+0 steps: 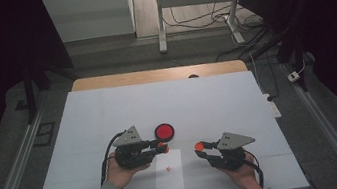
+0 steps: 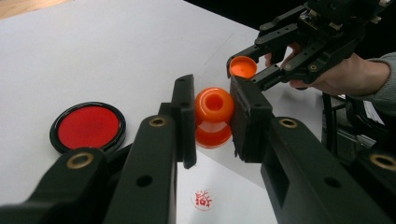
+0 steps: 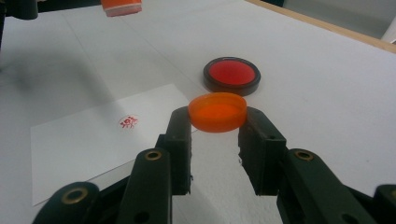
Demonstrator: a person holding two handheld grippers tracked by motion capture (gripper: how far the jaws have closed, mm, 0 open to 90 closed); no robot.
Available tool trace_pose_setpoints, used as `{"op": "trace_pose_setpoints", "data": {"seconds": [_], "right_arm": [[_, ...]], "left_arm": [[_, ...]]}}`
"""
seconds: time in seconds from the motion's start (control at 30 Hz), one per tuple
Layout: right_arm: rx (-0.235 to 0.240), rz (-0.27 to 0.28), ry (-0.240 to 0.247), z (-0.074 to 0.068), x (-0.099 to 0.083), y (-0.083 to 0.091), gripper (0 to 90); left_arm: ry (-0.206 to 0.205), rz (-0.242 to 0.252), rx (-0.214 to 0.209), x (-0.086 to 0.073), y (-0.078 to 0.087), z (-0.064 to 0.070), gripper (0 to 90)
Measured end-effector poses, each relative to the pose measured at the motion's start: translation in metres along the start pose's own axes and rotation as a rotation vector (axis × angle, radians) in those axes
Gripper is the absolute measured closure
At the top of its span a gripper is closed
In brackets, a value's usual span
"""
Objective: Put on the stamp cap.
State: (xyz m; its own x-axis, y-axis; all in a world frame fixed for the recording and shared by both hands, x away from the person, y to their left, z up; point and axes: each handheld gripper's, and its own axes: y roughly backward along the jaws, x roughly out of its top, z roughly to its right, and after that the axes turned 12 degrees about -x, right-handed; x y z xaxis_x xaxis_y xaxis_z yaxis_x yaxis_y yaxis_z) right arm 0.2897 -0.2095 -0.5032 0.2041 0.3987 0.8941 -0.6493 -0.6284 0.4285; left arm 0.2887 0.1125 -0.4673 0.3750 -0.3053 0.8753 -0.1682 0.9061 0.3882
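Stamp (image 2: 214, 116) clamped in left gripper (image 2: 212, 119); right gripper (image 3: 217, 122) pinches its orange cap (image 3: 217, 112). Recommend aligning cap squarely under the stamp face before pressing on.

A white table (image 1: 108, 108) is carrying a red ink pad (image 1: 165, 132), lying just beyond the left gripper (image 1: 164, 148), and a stamped paper sheet (image 1: 170, 180) lying between both grippers.

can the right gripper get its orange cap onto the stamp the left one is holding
Probably yes. The right gripper holds the orange cap and the left gripper holds the stamp up, with only open air between them.
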Motion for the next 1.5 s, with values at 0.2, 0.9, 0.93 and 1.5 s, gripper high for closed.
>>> {"op": "trace_pose_setpoints", "data": {"seconds": [0.2, 0.9, 0.93, 1.5], "right_arm": [[0.003, -0.001, 0.003, 0.0, 0.0, -0.001, 64.7], [0.044, 0.003, 0.026, -0.016, 0.009, -0.016, 64.7], [0.047, 0.001, 0.025, -0.017, 0.009, -0.016, 64.6], [0.076, 0.006, 0.042, -0.028, 0.017, -0.029, 64.7]], "left_arm": [[0.003, 0.001, 0.005, 0.0, 0.0, 0.0, 72.1], [0.001, -0.001, 0.001, 0.0, -0.002, 0.0, 72.0], [0.001, -0.001, 0.001, 0.0, -0.002, 0.0, 72.0], [0.0, 0.003, -0.005, 0.001, -0.004, 0.001, 71.9]]}}
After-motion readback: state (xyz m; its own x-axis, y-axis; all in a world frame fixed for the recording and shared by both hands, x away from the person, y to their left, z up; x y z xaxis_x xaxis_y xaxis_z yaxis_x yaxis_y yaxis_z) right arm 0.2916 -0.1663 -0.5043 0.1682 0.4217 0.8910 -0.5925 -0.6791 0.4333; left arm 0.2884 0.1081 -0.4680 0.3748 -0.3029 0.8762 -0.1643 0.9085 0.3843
